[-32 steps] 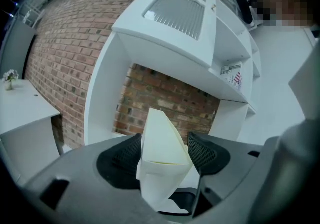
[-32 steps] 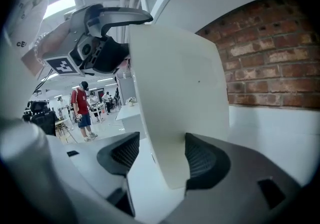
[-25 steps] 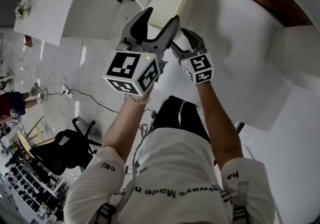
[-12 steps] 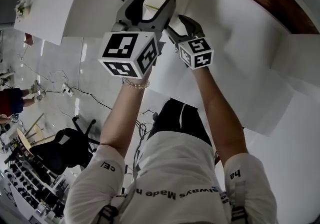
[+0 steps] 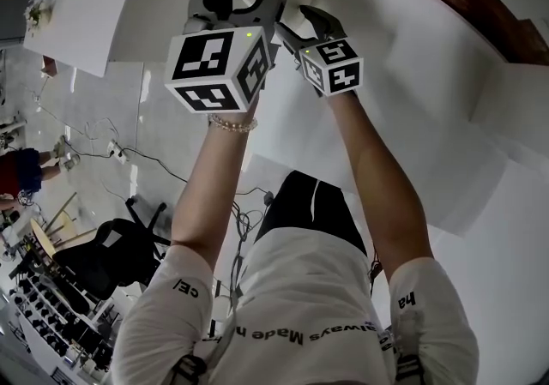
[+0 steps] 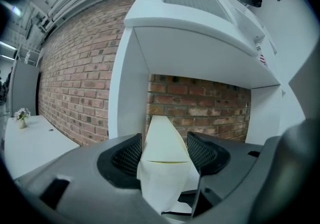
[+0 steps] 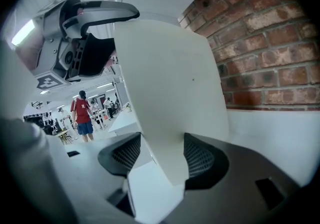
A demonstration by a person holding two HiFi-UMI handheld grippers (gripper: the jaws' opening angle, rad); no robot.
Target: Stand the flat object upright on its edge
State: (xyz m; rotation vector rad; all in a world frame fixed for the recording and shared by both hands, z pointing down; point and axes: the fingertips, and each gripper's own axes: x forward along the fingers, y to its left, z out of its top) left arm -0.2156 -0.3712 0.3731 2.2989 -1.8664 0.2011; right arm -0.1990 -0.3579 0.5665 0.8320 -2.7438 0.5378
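The left gripper's (image 6: 165,154) jaws pinch the cream panel (image 6: 161,135) between their mesh pads. The right gripper's (image 7: 161,157) jaws clamp the same panel just beside them. It hangs in the air between the two, clear of the white tabletop (image 7: 280,123) below the brick wall (image 6: 200,103). Over the last second both grippers have carried it away from the body and toward the wall, grips unchanged. This is probably still transport: the panel's edge has yet to meet the tabletop.
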